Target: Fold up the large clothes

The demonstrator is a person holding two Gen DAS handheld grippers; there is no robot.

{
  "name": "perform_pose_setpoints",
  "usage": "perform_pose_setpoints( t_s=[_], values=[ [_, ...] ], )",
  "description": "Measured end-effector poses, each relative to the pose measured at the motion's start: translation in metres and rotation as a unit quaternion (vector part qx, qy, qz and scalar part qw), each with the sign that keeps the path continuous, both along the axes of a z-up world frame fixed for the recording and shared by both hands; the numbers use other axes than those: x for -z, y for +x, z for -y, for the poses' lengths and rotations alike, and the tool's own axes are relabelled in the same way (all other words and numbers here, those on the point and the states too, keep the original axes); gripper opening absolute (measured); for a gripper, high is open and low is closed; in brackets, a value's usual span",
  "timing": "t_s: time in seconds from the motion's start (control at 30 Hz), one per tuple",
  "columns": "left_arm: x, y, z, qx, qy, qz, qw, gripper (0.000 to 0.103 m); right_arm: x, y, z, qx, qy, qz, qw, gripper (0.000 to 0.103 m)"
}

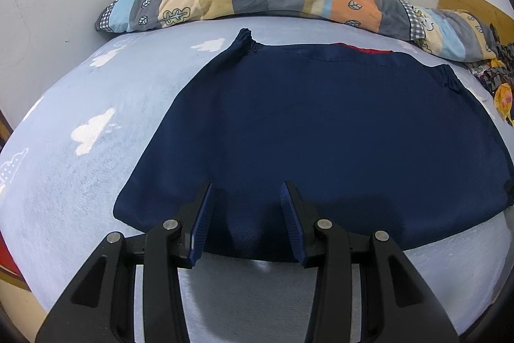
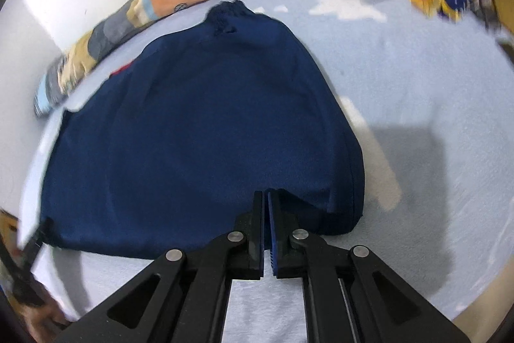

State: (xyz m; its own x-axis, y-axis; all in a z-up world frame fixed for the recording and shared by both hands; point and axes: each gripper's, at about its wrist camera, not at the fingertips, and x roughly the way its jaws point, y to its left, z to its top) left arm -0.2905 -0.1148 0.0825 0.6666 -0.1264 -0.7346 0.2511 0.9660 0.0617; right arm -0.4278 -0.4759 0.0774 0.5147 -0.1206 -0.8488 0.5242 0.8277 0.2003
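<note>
A large navy garment (image 1: 321,124) lies flat and folded on the light blue bed sheet (image 1: 80,176), with a red strip showing at its far edge and elastic cuffs at the far corners. My left gripper (image 1: 247,192) is open, its fingers over the garment's near edge, nothing between them. In the right wrist view the same garment (image 2: 192,124) fills the middle. My right gripper (image 2: 266,198) is shut at the garment's near right edge; I cannot tell whether cloth is pinched between the pads.
A rolled patchwork quilt (image 1: 289,2) lies along the white wall at the back. Colourful crumpled cloth (image 1: 501,85) sits at the far right by a wooden headboard (image 1: 472,2). The sheet (image 2: 417,85) extends right of the garment.
</note>
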Motion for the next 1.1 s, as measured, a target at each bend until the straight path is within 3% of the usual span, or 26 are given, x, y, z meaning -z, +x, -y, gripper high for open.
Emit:
perform_pose_setpoints(
  t_s=[0.1,0.17,0.3,0.53,0.7,0.9,1.1],
  values=[
    [0.0,-0.001,0.001,0.0,0.002,0.001,1.0,0.041,-0.015,0.008,-0.025,-0.035,-0.065,0.007,0.997,0.009],
    [0.001,-0.002,0.002,0.002,0.005,0.002,1.0,0.042,-0.022,0.014,-0.049,-0.064,-0.125,0.007,0.99,0.009],
    [0.002,-0.004,0.004,0.005,0.013,0.006,0.9999,0.043,-0.023,0.026,-0.089,-0.116,-0.191,-0.002,0.975,0.011],
    [0.004,-0.005,0.007,0.004,0.025,0.01,0.9996,0.043,-0.018,0.036,-0.127,-0.169,-0.253,-0.008,0.953,0.011],
    [0.006,-0.005,0.01,0.003,0.032,0.015,0.9994,0.045,-0.023,0.036,-0.128,-0.166,-0.264,0.0,0.95,0.011],
    [0.007,-0.005,0.011,0.002,0.035,0.017,0.9992,0.047,-0.037,0.03,-0.142,-0.166,-0.306,0.031,0.937,0.015],
    [0.007,-0.005,0.011,0.002,0.035,0.017,0.9993,0.047,-0.048,0.026,-0.164,-0.17,-0.36,0.064,0.915,0.018]
  ],
)
